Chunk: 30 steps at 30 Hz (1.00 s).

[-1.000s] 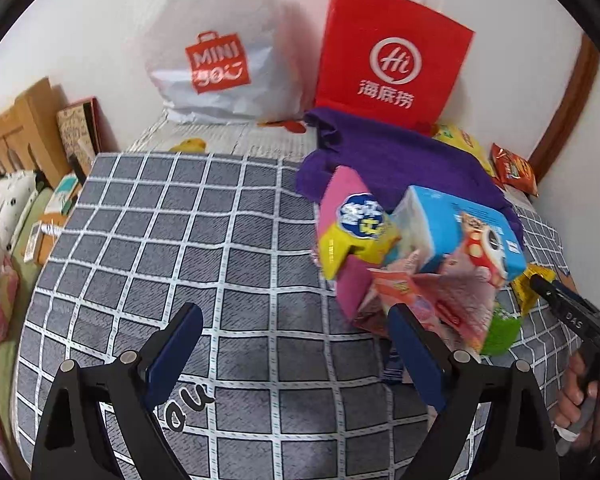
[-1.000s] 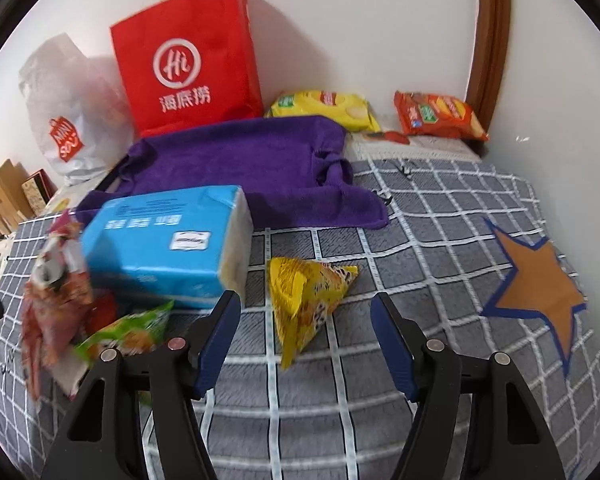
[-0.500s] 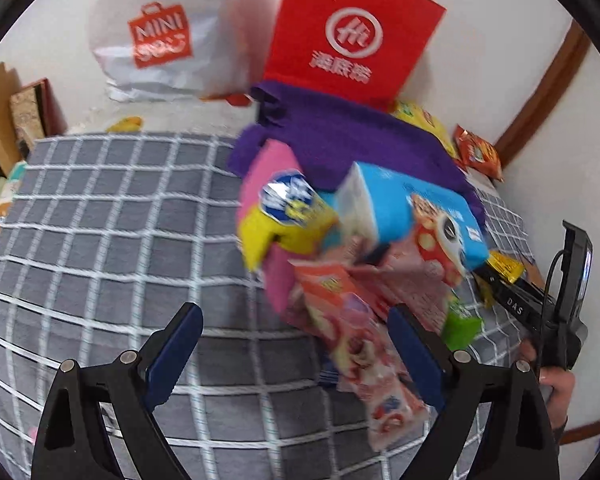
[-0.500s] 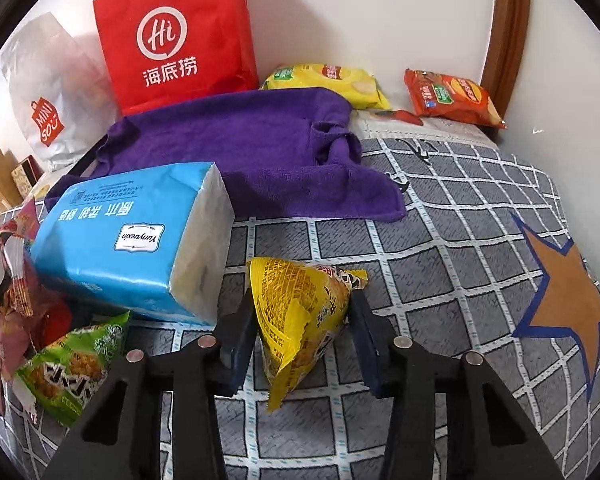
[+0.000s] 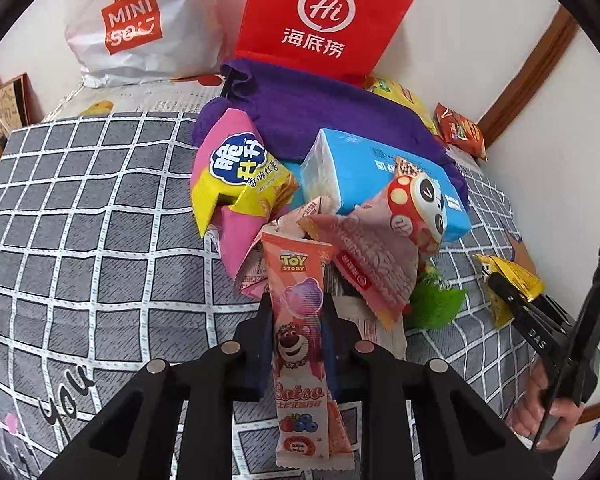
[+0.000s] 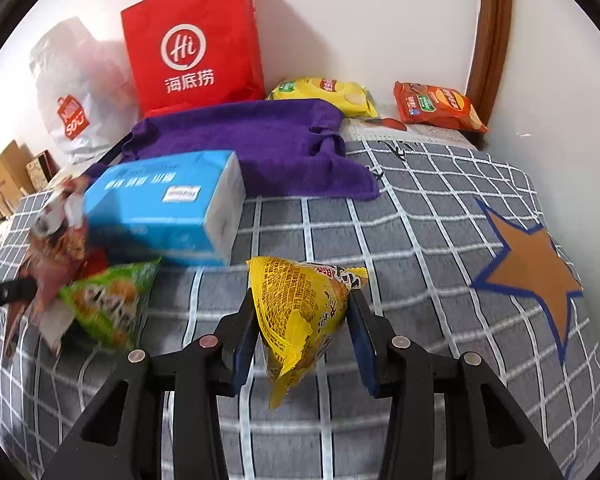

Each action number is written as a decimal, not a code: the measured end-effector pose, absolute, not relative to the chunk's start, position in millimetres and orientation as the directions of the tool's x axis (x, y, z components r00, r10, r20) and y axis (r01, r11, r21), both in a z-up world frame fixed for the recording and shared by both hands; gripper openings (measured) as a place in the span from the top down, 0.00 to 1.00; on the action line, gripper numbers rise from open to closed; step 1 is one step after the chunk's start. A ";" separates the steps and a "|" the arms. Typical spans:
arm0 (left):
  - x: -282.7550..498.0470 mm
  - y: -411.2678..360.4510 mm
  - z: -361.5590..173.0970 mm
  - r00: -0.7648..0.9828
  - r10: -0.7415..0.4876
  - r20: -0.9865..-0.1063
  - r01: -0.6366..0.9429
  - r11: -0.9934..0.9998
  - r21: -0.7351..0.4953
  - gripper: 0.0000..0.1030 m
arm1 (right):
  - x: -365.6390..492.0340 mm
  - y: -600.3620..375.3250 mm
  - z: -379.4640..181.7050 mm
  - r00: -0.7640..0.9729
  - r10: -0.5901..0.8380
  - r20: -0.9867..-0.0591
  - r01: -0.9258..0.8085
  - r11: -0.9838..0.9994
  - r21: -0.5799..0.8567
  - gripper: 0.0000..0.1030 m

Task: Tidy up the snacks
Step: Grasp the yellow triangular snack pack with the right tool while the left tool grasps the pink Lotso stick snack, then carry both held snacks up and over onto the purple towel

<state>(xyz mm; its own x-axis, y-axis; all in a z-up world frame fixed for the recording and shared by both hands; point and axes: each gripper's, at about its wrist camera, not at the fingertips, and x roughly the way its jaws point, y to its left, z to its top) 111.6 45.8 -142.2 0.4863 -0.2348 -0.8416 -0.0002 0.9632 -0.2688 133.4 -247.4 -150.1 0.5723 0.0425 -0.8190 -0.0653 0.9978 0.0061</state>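
My left gripper (image 5: 297,304) is shut on a long pink Lotso Toy Story snack packet (image 5: 300,332) at the near edge of a snack pile. The pile holds a pink and yellow bag (image 5: 236,176), a blue tissue pack (image 5: 384,176), a pink panda packet (image 5: 380,256) and a green packet (image 5: 434,300). My right gripper (image 6: 302,320) is shut on a yellow pyramid snack bag (image 6: 300,308), held just above the grey checked blanket (image 6: 420,240). It also shows in the left wrist view (image 5: 512,280) at the right. The tissue pack (image 6: 160,208) and green packet (image 6: 108,304) lie to its left.
A red Hi paper bag (image 6: 192,44) and a white Miniso bag (image 5: 136,28) stand against the back wall behind a purple towel (image 6: 260,144). Yellow (image 6: 324,92) and orange (image 6: 436,106) chip bags lie in the back right corner. A star patch (image 6: 528,264) marks the blanket.
Both grippers have closed. The left moved right into the pile and shut on the pink Lotso packet. The right moved forward and shut on the yellow pyramid bag.
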 end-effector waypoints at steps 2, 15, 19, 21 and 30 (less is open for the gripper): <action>110.2 47.6 -140.7 0.489 -0.216 -0.845 -0.004 0.968 -0.250 0.81 | 123.3 -247.3 -147.8 0.576 0.045 -0.817 -0.064 0.998 0.009 0.58; 75.3 42.9 -97.9 0.532 -0.201 -0.823 0.034 0.976 -0.217 0.81 | 63.9 -239.7 -109.1 0.607 0.051 -0.793 -0.061 0.998 0.018 0.58; 77.1 33.3 -82.0 0.541 -0.224 -0.810 0.070 0.973 -0.222 0.81 | 57.0 -233.4 -92.5 0.618 0.060 -0.784 -0.070 0.997 0.022 0.58; 79.7 28.4 -75.0 0.547 -0.231 -0.805 0.085 0.971 -0.222 0.81 | 57.3 -229.7 -84.0 0.629 0.069 -0.775 -0.074 0.997 0.029 0.58; 104.9 14.3 -50.0 0.562 -0.251 -0.788 0.134 0.968 -0.213 0.81 | 82.4 -211.8 -61.2 0.658 0.095 -0.747 -0.107 0.994 0.032 0.58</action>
<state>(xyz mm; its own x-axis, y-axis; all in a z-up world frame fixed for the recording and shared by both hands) 104.9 14.3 -50.0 0.5622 -0.2515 -0.7878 0.1341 0.9678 -0.2132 82.4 -211.8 -61.2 0.6578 0.0952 -0.7472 -0.1072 0.9937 0.0323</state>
